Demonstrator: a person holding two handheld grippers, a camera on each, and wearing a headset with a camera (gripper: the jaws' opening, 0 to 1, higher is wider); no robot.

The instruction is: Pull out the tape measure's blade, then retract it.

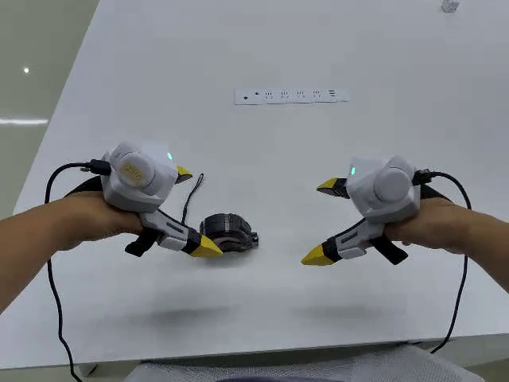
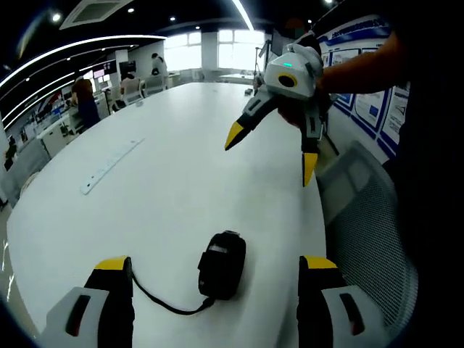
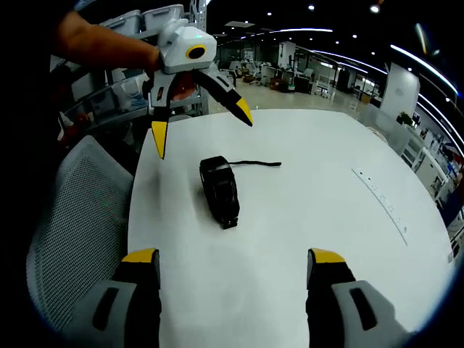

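Held left gripper point(image 1: 197, 209) spread wide just beside tape measure point(image 1: 228, 232), likely to pin it | poised right gripper point(image 1: 319, 220) likewise spread, farther from it, ready for the pull.

I work in a large open-plan office or lab hall. My long white desk point(image 1: 334, 48) carries a socket strip point(image 1: 291, 96) on its top, and a grey mesh chair point(image 3: 69, 217) stands at its edge. In the left gripper view, light strips point(image 2: 80, 45) and an air vent point(image 2: 94, 10) cross the ceiling at upper left. People point(image 2: 83, 98) are among further desks at left, and printed boards point(image 2: 373, 101) hang at upper right.
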